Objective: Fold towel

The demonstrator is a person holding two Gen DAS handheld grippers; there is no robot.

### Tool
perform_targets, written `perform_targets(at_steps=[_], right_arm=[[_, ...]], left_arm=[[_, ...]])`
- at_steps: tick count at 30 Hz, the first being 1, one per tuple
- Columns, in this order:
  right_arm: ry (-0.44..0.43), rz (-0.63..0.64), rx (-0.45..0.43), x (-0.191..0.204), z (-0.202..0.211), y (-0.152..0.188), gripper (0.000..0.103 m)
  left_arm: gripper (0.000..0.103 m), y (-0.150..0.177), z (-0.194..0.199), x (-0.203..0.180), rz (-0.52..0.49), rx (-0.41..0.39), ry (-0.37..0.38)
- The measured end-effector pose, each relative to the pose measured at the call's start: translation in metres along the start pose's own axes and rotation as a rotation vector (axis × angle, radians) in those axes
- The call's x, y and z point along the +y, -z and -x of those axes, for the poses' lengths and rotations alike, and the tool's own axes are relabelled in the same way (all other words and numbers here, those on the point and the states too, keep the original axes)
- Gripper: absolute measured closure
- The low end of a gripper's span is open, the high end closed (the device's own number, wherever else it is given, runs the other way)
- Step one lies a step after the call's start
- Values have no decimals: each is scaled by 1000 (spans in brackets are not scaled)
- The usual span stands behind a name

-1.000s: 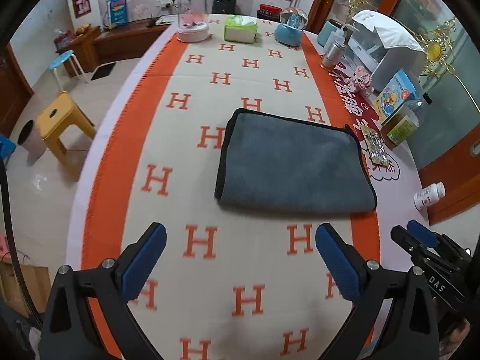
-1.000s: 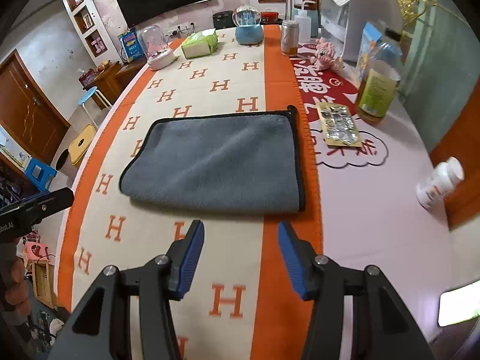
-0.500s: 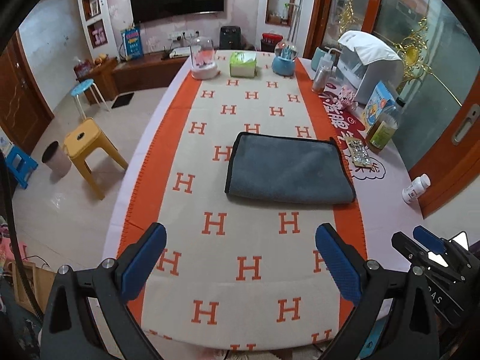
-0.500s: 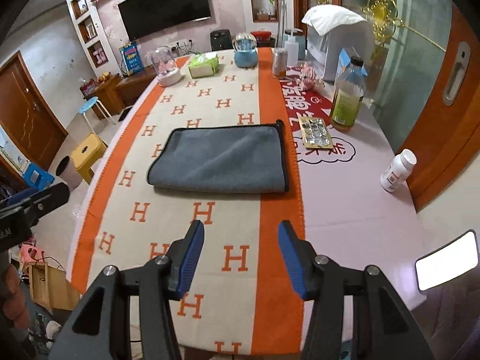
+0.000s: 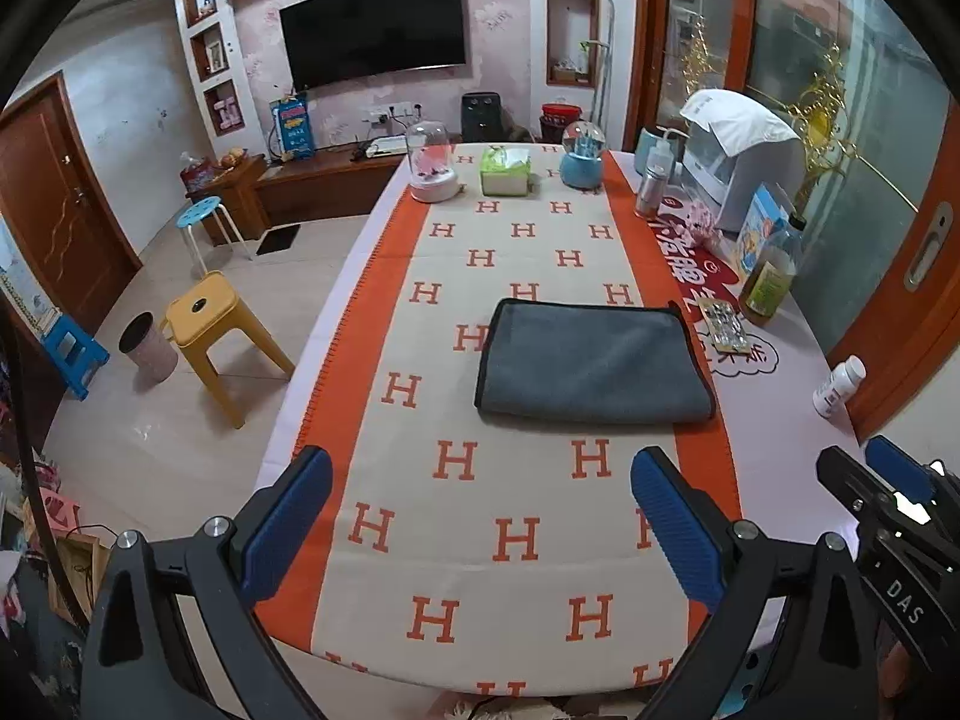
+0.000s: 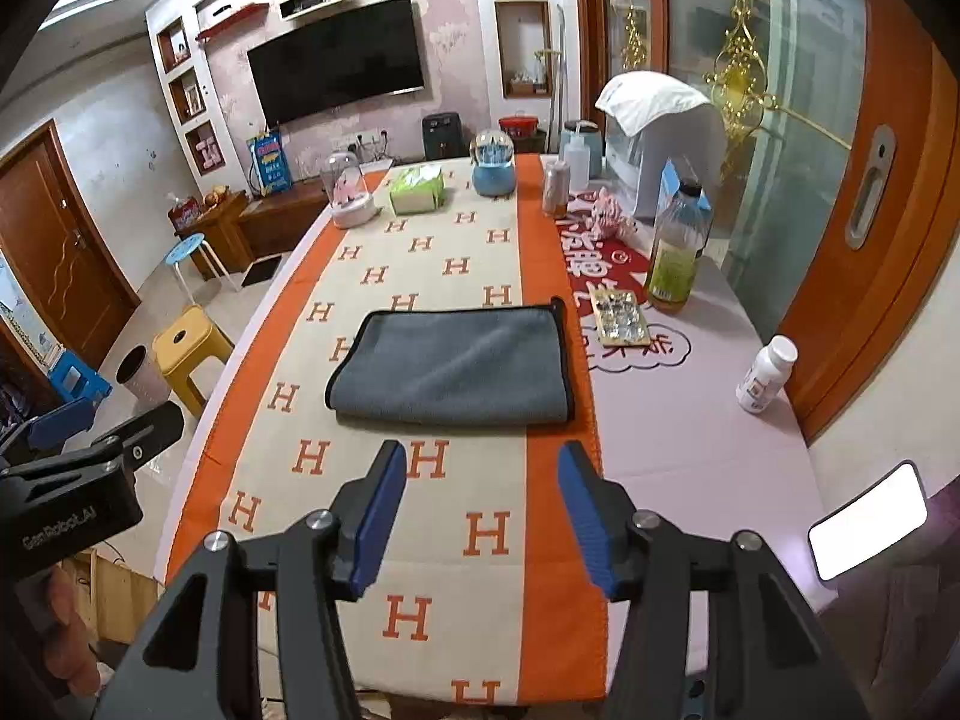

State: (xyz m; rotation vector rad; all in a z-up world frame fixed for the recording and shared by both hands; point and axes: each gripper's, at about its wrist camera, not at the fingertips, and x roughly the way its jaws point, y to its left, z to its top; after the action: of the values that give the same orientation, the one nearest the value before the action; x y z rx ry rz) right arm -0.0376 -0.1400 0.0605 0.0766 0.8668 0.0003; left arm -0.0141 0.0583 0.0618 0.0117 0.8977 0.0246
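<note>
A grey towel (image 5: 591,363) with a black border lies folded flat on the orange and cream H-pattern cloth (image 5: 510,540); it also shows in the right wrist view (image 6: 456,366). My left gripper (image 5: 480,516) is open and empty, held back above the table's near end, well short of the towel. My right gripper (image 6: 480,516) is open and empty, also held back over the near end. The right gripper also shows at the left wrist view's right edge (image 5: 888,492).
A pill bottle (image 6: 768,375), a blister pack (image 6: 618,318) and an oil bottle (image 6: 678,252) stand right of the towel. A tissue pack (image 5: 506,171), a snow globe (image 5: 582,156) and a glass dome (image 5: 429,162) are at the far end. A yellow stool (image 5: 210,330) stands on the floor at left.
Both grippers have pulled back and up from the towel, which now looks smaller and farther. The towel has not moved. Both stay open.
</note>
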Motion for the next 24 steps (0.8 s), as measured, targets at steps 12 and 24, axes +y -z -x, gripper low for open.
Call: perform_targets(at_steps=[12,24], right_arm=[[7,-2,-40,5,11,-3,45],[16,7,-49,7,14,-2,45]], left_arm=[[4,-1,7,0,-2,-34,14],[4,-5,9,-8,-17,-49,23]])
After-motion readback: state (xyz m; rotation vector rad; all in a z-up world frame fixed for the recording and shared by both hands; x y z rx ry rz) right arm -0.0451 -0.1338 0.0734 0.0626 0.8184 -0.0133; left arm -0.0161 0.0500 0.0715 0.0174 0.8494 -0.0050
